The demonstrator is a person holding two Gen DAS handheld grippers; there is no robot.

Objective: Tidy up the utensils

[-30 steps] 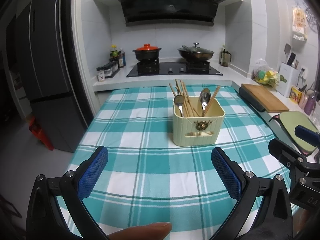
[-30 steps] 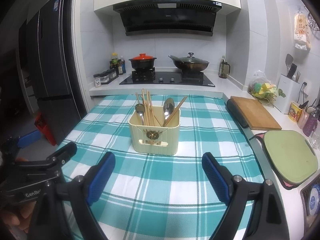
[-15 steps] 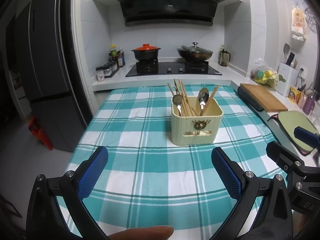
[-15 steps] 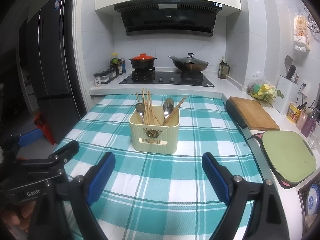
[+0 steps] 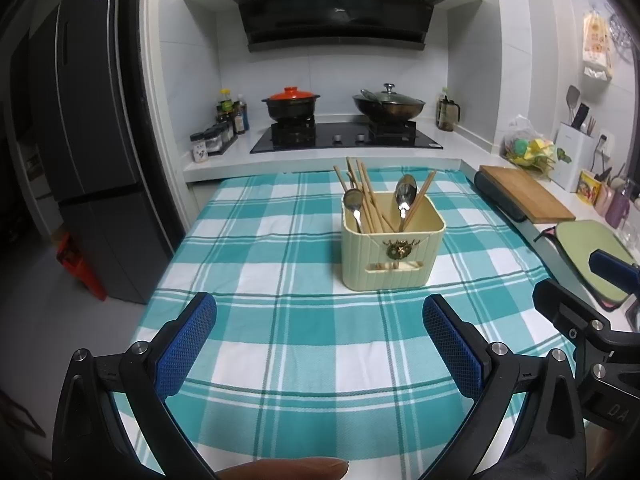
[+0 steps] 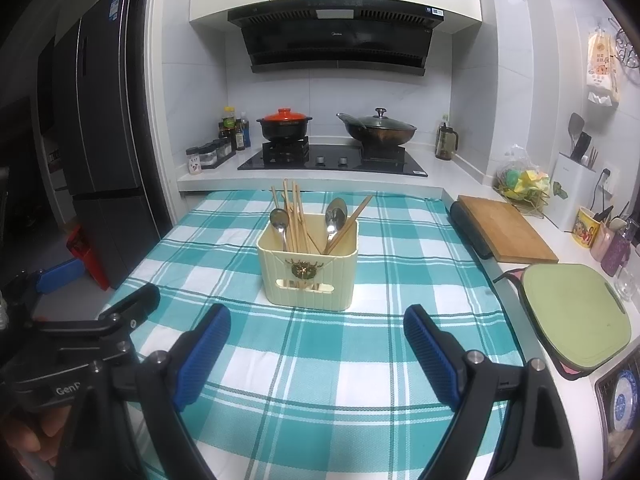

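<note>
From the left wrist view, the left gripper is wide open and holds nothing, and the cream utensil holder stands well ahead on the checked tablecloth — its chopsticks look light, thin and stiff. From the right wrist view, the right gripper gapes empty too — the two spoons look shiny and slippery, so I would pinch each by its thin handle, just under the bowl.

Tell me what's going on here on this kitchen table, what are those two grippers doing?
A person holds two grippers over a teal checked tablecloth. The left gripper and right gripper are both open and empty, hovering short of a cream utensil holder. The holder stands upright on the cloth with wooden chopsticks and two metal spoons standing in it. Neither gripper touches anything.
</note>
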